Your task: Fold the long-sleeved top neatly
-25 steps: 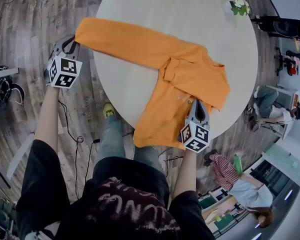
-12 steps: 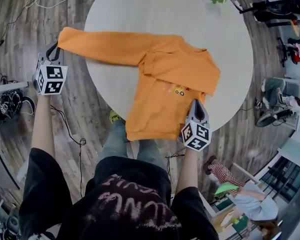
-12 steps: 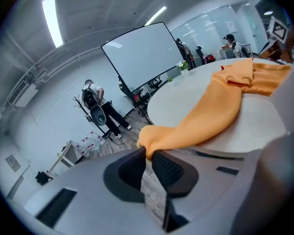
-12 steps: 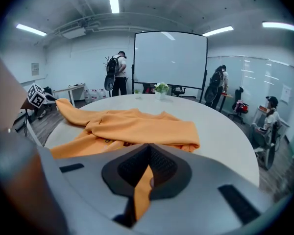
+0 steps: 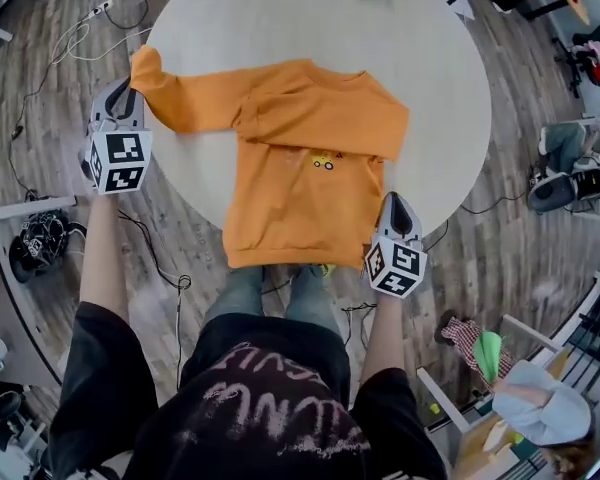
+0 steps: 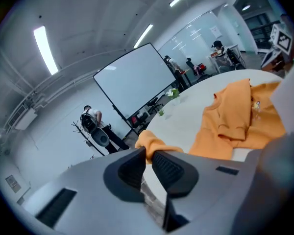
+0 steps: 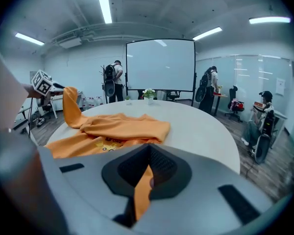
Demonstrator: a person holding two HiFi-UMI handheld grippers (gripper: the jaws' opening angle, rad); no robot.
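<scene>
- One top [image 5: 300, 168]: soft orange cloth, its body a flat, roughly square panel lying between the two pairs of fingers, with a thicker folded layer across the shoulders.
- One small yellow print [image 5: 323, 161] on the chest, ahead of the right fingers and to their left.
- One sleeve [image 5: 185, 103] is stretched out, a long tapering tube that rises off the table toward the left fingers.
- The left gripper [image 5: 128, 86] is clenched on the cuff [image 6: 154, 143]. The bunched orange end is pinched between two black ribbed pads [image 6: 169, 168] and bulges just past their tips.
- The right gripper [image 5: 395, 203] is clamped on the hem [image 7: 143, 192]. A thin strip of orange cloth hangs down between its jaws, which are pressed together, with the rest of the top spread just beyond them.
- Two grippers in all, each a grey smooth shell with one cube. The two cubes [image 5: 118, 160] are white with black square markers, and sit behind the fingers.
- One table [image 5: 280, 28]: round, pale, matte and smooth. It lies under the top and reaches well beyond both sets of fingers.
- The floor [image 5: 195, 248] is grey wood planks, below and beside the left fingers.
- One flat white rectangular screen [image 7: 160, 65] stands far beyond the right fingers.
</scene>
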